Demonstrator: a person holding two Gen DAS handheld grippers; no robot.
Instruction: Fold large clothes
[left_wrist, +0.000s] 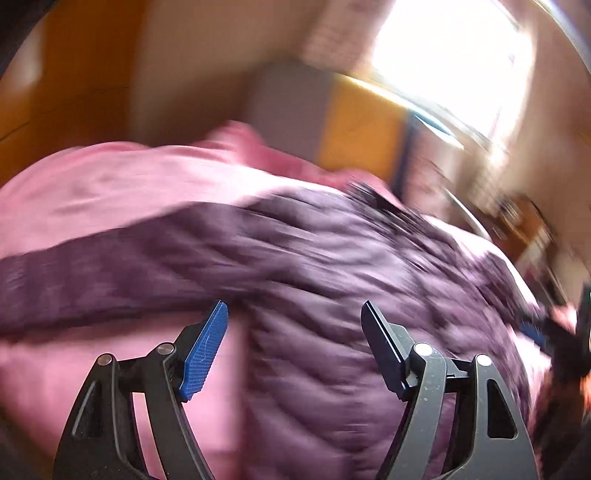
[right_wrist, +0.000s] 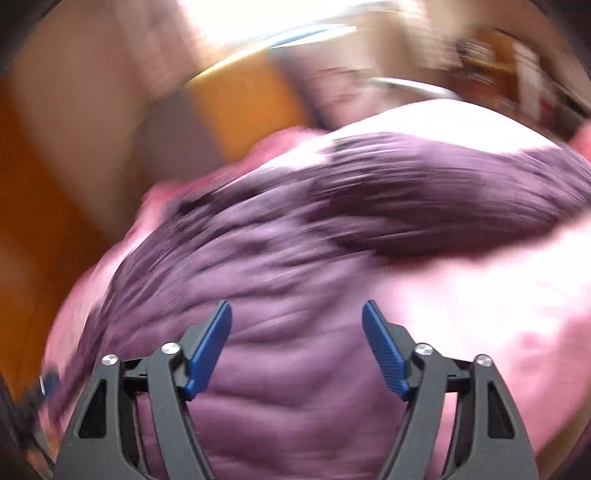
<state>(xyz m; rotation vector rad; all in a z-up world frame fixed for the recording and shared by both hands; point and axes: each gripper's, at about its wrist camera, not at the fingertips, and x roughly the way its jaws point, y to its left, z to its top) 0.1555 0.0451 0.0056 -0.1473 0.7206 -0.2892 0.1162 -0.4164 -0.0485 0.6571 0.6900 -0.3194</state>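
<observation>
Both views are heavily smeared by motion blur, so fine detail is lost.

In the left wrist view, the left gripper (left_wrist: 293, 314) has its blue-padded fingers (left_wrist: 205, 354) spread wide, with nothing pinched between them. Beyond and below the fingertips lies a dark purple quilted jacket (left_wrist: 314, 266), spread over a pink bed cover (left_wrist: 110, 184). One sleeve runs off to the left of the gripper, ahead of the left finger; the jacket's body fills the gap between the fingers and extends to the right.

In the right wrist view, the right gripper (right_wrist: 297, 314) also stands apart at the jaws, gripping nothing. The same quilted jacket (right_wrist: 295, 240) lies beneath and ahead of it, its ribbed body between the fingers and a sleeve sweeping ahead to the right. The pink bed cover (right_wrist: 480, 314) shows to the right of the right finger.
</observation>
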